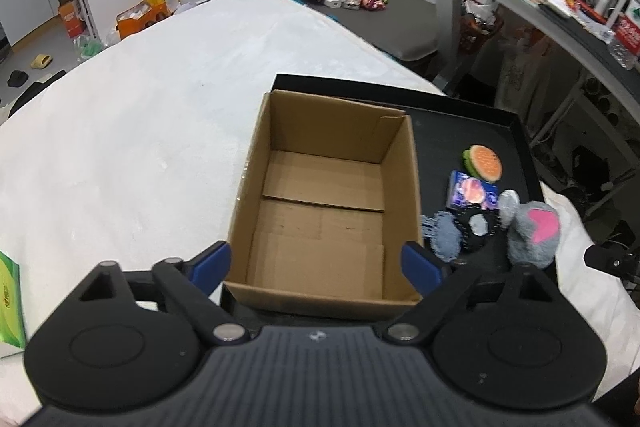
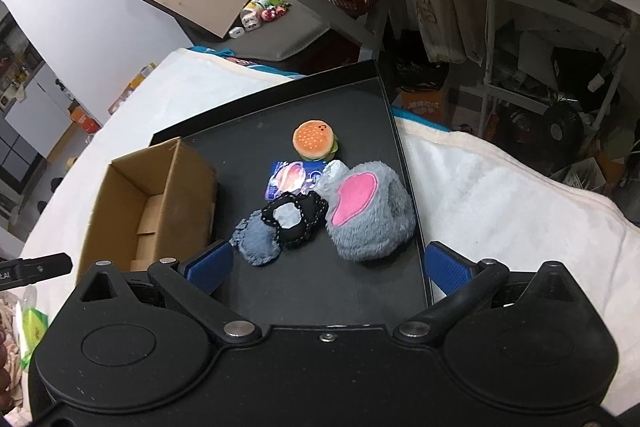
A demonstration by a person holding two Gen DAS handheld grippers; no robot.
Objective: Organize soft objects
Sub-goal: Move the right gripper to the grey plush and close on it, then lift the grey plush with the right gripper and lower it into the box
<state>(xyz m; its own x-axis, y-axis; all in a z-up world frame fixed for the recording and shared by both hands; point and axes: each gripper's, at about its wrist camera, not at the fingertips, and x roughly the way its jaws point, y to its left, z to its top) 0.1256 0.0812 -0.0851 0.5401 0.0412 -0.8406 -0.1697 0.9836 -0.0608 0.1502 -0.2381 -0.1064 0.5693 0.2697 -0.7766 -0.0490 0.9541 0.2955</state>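
**Here: two grippers over a black tray, toys waiting beside the box**

Right now the left gripper [image 1: 316,263] hangs over the near end of the cardboard box [image 1: 324,211], its blue fingers [image 1: 214,263] spread wide, one on each side of the box's near wall, holding nothing. The box stands open on the black tray [image 1: 524,155], at the tray's left side, and only its folded bottom flaps show inside.

The soft things lie on the tray to the right of the box. The little burger toy [image 2: 314,141] sits farthest from the grippers. Just in front of it lies a flat blue packet [image 2: 290,179] with a pink picture on it. Nearer still is a small patchwork toy [image 2: 280,227] in black and blue-grey with white stitching, touching the packet's near edge. At its right, pressed against it, sits the fluffy grey plush [image 2: 372,215] with a big pink patch, close to the tray's right rim.

The right gripper [image 2: 326,265] hovers over the near part of the tray, fingers [image 2: 446,267] spread apart and holding nothing; the patchwork toy and the grey plush lie just ahead, between the two fingertips.

The tray rests on a white blanket [image 1: 160,99] covering the table. A green carton [image 1: 10,303] sits at the blanket's left edge.
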